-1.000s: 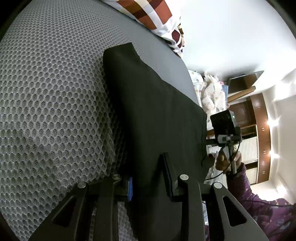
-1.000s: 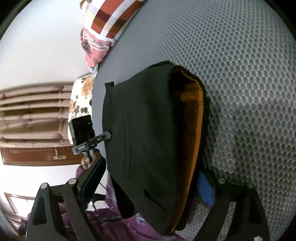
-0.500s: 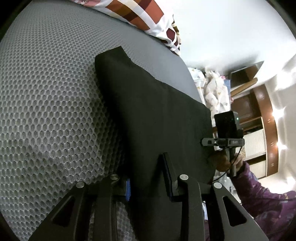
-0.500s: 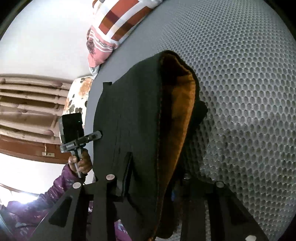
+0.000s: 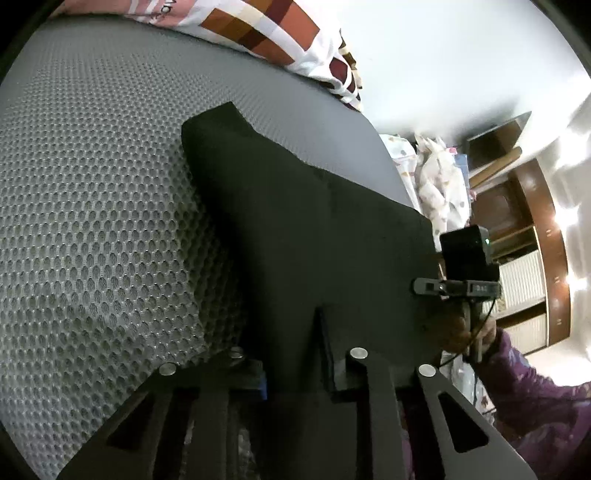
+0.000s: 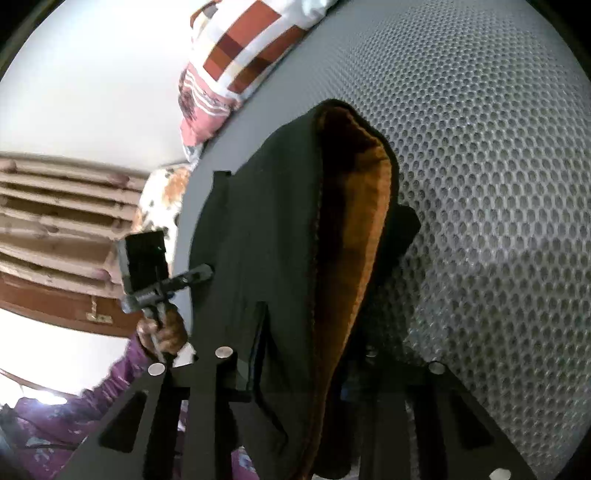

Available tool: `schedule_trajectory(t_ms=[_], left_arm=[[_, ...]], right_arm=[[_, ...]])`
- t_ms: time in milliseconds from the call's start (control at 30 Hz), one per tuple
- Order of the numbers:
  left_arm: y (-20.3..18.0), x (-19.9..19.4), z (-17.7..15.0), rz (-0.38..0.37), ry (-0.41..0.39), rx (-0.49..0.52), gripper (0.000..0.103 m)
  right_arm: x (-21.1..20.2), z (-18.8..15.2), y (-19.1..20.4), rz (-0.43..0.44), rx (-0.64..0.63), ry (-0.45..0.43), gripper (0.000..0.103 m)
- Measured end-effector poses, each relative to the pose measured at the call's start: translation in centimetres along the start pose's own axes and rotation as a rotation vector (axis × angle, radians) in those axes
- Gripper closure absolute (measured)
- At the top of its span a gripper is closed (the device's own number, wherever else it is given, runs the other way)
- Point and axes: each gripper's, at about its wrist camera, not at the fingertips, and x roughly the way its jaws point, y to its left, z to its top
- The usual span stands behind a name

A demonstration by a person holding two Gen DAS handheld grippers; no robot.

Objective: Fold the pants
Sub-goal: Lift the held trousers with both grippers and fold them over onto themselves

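The black pants (image 5: 303,229) lie folded over on the grey mesh mattress (image 5: 92,206). My left gripper (image 5: 291,354) is shut on their near edge, cloth pinched between the fingers. In the right wrist view the pants (image 6: 266,240) show an orange fleece lining (image 6: 354,229) at the open waist. My right gripper (image 6: 295,358) is shut on that end of the pants. Each view shows the other gripper at the cloth's far edge: the right one (image 5: 424,286) and the left one (image 6: 203,275).
A checked red, brown and white pillow (image 5: 258,33) lies at the head of the mattress; it also shows in the right wrist view (image 6: 236,62). Printed bedding (image 5: 439,184) and dark wooden furniture (image 5: 517,206) stand beyond the mattress edge.
My right gripper closed from open onto the waist end of the pants. Both grippers have carried the cloth a little further over the mattress, towards the pillow.
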Motion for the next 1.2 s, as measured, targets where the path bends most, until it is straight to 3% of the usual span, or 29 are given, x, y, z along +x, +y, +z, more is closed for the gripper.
schedule_trajectory(t_ms=[133,267,500,1200], left_arm=[[-2.0,-0.7,-0.3,0.064,-0.032,0.049,0.089],[-3.8,-1.3,-0.4,0.156,-0.061,0.098,0.089],[-4.8,-3.2,-0.9,0.244,-0.098,0.138,0.089],[-3.7,-11.1,-1.8,0.432,-0.227,0.192,0.089]], right_arm=[[-0.8,-1.3,-0.1,0.048,0.026,-0.053,0.078],[-1.2,-2.3,0.0,0.092,0.063,-0.094,0.079],[-1.1,-2.7,1.5,0.157,0.080,-0.143,0.081],[6.0,-0.6,8.2,0.179,0.017,-0.084,0.081]])
